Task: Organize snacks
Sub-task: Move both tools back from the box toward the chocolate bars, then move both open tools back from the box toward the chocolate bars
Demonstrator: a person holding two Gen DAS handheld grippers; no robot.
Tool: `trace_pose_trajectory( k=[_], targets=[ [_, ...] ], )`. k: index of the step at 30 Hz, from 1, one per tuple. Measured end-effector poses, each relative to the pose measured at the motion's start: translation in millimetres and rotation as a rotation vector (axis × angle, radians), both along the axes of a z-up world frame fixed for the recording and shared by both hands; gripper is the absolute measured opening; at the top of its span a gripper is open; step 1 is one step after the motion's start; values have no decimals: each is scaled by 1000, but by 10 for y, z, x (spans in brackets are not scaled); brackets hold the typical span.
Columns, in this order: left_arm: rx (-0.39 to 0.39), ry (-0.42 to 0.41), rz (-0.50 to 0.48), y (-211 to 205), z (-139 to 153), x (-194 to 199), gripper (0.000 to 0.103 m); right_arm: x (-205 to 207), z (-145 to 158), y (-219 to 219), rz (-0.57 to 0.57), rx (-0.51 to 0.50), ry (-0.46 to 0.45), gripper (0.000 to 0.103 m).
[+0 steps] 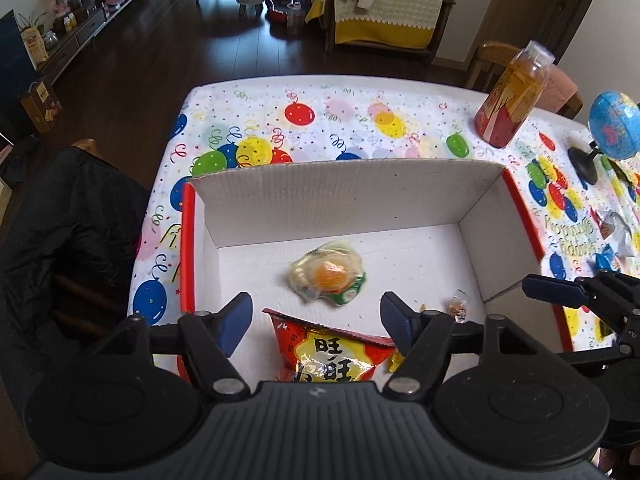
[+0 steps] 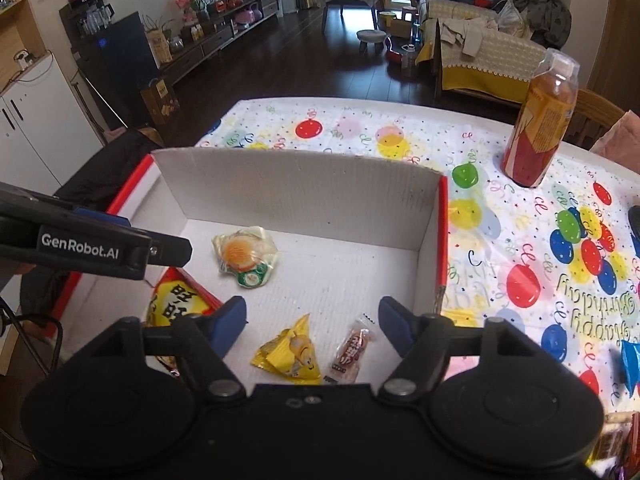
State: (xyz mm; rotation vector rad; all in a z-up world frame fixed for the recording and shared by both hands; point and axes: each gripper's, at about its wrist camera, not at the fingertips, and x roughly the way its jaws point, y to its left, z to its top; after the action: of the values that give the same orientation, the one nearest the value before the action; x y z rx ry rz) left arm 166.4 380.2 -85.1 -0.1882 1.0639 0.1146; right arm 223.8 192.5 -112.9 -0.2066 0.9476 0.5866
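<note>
Between my left gripper's (image 1: 316, 322) jaws, which stand apart with nothing pressed by the pads, I see the red and yellow snack bag (image 1: 330, 354) lying on the near floor of the box (image 1: 340, 196). My right gripper (image 2: 312, 322) is likewise spread wide and grips nothing; below its gap lie a yellow packet (image 2: 290, 354) and, just right of it, a small brown candy wrapper (image 2: 352, 350), close together but whether they touch I cannot tell.

Farther in, near the middle of the box floor, sits a clear packet with an orange round inside (image 1: 328, 276), well apart from the other snacks. White floor lies bare all around it, and the far right corner of the box is free too.

All four snacks rest inside the box. Its far wall stands upright, the right wall lower, and red trim runs along the left and right outer edges. From the right wrist view, the left gripper's finger reaches over the left rim.

Outside, the balloon tablecloth (image 2: 360, 128) is mostly bare beyond the far wall. To the far right stands a bottle (image 2: 542, 120), well clear of the box, and a small globe (image 1: 614, 128) sits near the right edge. A blue wrapper (image 2: 632, 360) lies on the cloth at near right.
</note>
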Motion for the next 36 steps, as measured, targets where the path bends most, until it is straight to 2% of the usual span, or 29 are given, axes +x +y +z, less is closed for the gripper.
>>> trace_pose_trajectory(
  k=[4,8,21,28,31,33,36],
  targets=[
    [5,-30,2,-33,103,-128,72,-90,115,-72,-8,12,-19,81],
    [1,-64,1,-91,222,-269,78,-190,221,-151,-20,22,-33,83],
    [-33,-153,-35,-382,532,-691,82,-574,553,-548,-46,71,-83,102],
    [-49,-221,-72,-704,689,-848,86,-779,690,-905,-72,135,-90,103],
    [-53,-249,-100,-879,743,-892,91,-848,722,-1091,-94,156,-95,103],
    [-68,-260,-116,-998,765,-906,99,-888,722,-1219,-111,155,-105,103],
    [-95,-274,-137,-1168,777,-900,100,-952,710,-1430,-140,152,-128,103]
  ],
)
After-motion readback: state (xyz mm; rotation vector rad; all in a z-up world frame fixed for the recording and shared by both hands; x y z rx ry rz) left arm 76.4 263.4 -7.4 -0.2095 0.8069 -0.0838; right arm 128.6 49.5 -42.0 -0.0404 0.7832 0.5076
